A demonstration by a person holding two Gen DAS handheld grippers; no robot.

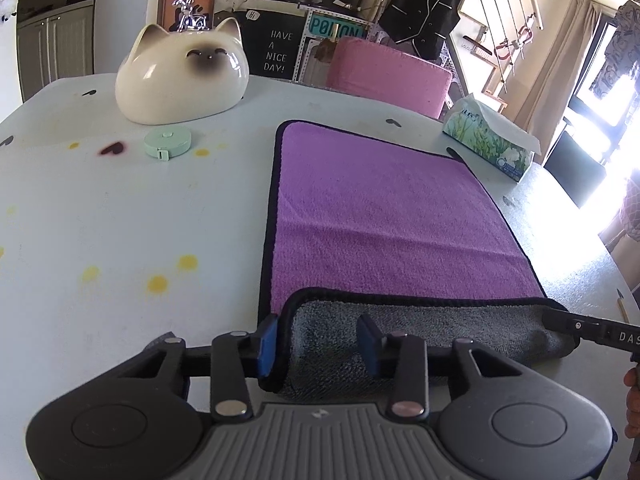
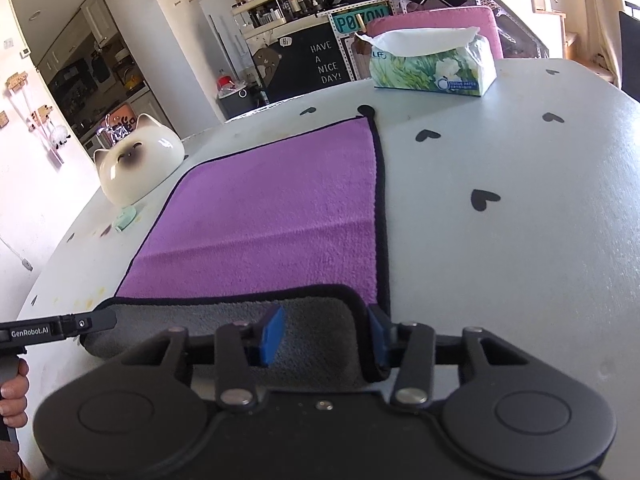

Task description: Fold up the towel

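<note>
A purple towel (image 1: 384, 216) with a black hem and a grey underside lies flat on the white table (image 1: 120, 208). Its near edge is folded over, showing a grey strip (image 1: 440, 320). My left gripper (image 1: 318, 344) is open, its blue pads on either side of the strip's near left corner. In the right wrist view the towel (image 2: 272, 216) lies ahead and my right gripper (image 2: 328, 334) is open around the near right corner of the grey strip (image 2: 224, 320). Each gripper's black tip shows in the other's view.
A ceramic cat-shaped bowl (image 1: 184, 76) stands at the far left, with a mint tape measure (image 1: 168, 142) in front of it. A tissue box (image 1: 488, 140) sits at the far right, beyond the towel. A pink chair (image 1: 388, 76) stands behind the table.
</note>
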